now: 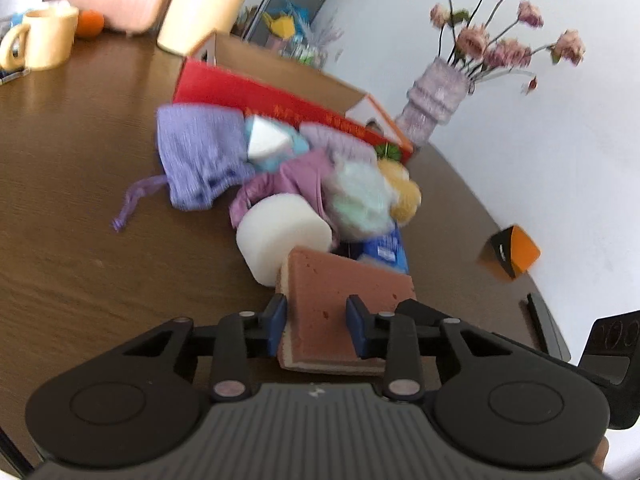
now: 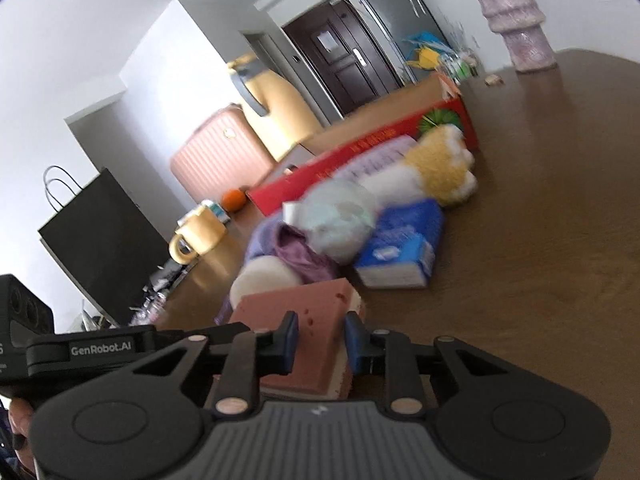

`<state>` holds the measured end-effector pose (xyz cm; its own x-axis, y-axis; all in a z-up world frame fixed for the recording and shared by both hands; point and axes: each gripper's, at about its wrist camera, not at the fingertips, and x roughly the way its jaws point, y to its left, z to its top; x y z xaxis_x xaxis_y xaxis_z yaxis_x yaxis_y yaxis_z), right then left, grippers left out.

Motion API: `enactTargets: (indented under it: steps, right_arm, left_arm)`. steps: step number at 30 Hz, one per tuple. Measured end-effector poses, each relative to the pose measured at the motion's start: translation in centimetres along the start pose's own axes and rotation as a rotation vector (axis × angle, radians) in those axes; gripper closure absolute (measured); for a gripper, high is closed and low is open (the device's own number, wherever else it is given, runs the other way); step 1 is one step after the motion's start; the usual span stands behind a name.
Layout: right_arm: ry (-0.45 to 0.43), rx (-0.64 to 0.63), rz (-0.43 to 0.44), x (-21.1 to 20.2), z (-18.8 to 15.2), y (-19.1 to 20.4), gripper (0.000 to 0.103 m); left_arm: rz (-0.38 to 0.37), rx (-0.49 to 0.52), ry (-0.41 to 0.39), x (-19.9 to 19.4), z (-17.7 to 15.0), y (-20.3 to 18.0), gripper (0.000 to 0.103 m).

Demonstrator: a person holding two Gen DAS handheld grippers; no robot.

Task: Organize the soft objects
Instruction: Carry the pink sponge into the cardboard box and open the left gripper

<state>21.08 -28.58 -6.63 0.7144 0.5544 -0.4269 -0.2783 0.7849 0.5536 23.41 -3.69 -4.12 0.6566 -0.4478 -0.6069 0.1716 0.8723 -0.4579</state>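
Observation:
A pink-brown sponge block [image 1: 340,280] with a pale underside lies at the near end of a pile of soft things on the brown table [image 1: 80,200]. My left gripper [image 1: 317,322] is shut on it, its blue pads against both sides. In the right wrist view the same sponge [image 2: 304,300] sits between the pads of my right gripper [image 2: 322,340], which is also shut on it. Behind the sponge are a white foam cylinder [image 1: 280,228], a purple knit pouch [image 1: 196,148], a mint fluffy ball [image 1: 360,200], a yellow plush toy [image 1: 404,196] and a blue tissue pack [image 2: 404,240].
An open red cardboard box [image 1: 256,88] stands behind the pile. A vase of pink flowers [image 1: 432,100] is at the back right, and a yellow mug [image 1: 44,38] and an orange [image 1: 89,23] at the back left. A small orange box [image 1: 514,254] sits near the table's right edge.

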Motion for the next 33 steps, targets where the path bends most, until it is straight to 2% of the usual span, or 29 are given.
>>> enactTargets:
  steps: [3,10,15,28,31,33]
  right_arm:
    - [-0.003,-0.018,0.004,0.7,0.4,0.7,0.079]
    - [0.005,-0.018,-0.01,1.1,0.4,1.9,0.079]
    - [-0.027,-0.063,-0.014,0.2,0.8,3.5,0.079]
    - [-0.022,-0.079,-0.029,0.0,0.1,5.2,0.079]
    - [-0.062,-0.098,-0.027,-0.2,1.3,5.8,0.079]
    - [-0.087,-0.138,-0.024,0.3,3.6,6.5,0.079]
  left_arm:
    - [-0.005,0.018,-0.04,-0.8,0.5,0.5,0.07]
    - [-0.009,0.002,-0.027,-0.8,0.8,1.6,0.07]
    - [-0.033,0.026,-0.079,-2.6,1.0,1.5,0.07]
    - [-0.041,0.01,-0.088,-3.9,0.2,2.8,0.07]
    - [-0.05,0.028,-0.108,-4.4,1.0,2.3,0.07]
    - [-0.047,0.058,-0.144,-4.7,2.7,1.5,0.07]
